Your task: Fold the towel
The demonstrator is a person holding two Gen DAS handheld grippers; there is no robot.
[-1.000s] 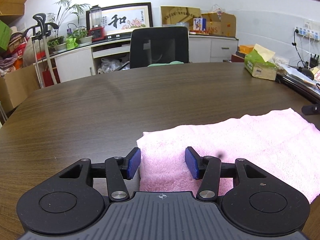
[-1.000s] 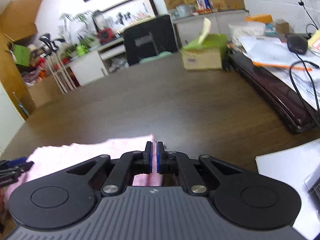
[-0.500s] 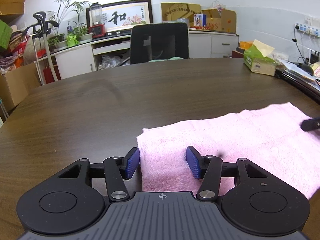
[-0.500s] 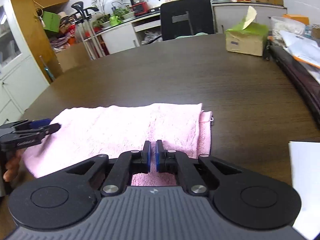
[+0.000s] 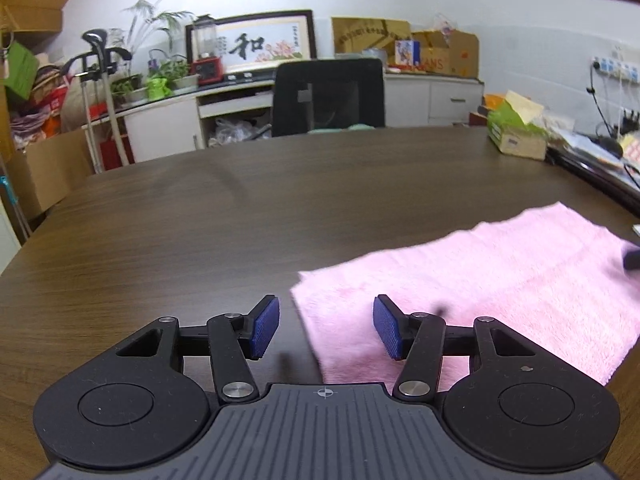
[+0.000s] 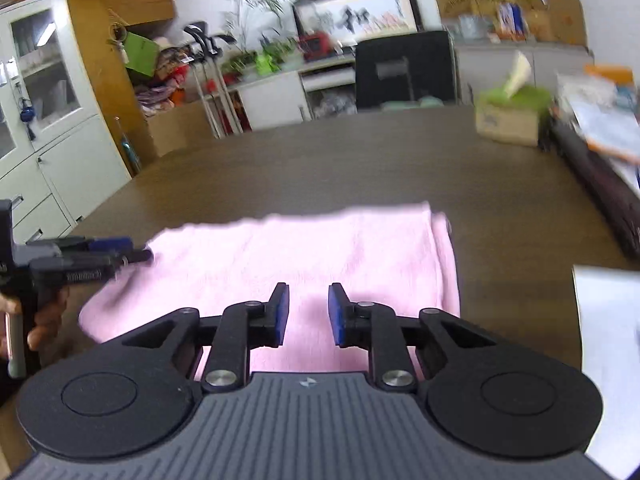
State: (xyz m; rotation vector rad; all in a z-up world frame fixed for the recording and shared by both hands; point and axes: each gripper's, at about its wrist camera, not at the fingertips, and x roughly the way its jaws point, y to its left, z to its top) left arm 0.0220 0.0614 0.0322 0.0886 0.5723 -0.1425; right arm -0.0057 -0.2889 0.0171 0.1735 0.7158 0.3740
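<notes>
The towel [image 5: 500,284] is pink terry cloth, fluffy and matt, lying on a table [image 5: 240,216] of dark brown wood-grain with a dull satin sheen. Beyond the towel, at the table's far edge, stands a tissue box [image 5: 516,140] of plain cardboard with a green paper top. The left gripper [image 5: 326,330] is matt black plastic — ribbed on its housing — with bright metal pivot screws and blue pads [image 5: 264,330] of finely textured rubber.

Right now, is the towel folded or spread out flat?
Folded, at least once: the towel lies flat on the table with a second layer's edge showing under its right end. Further folds cannot be told.
</notes>
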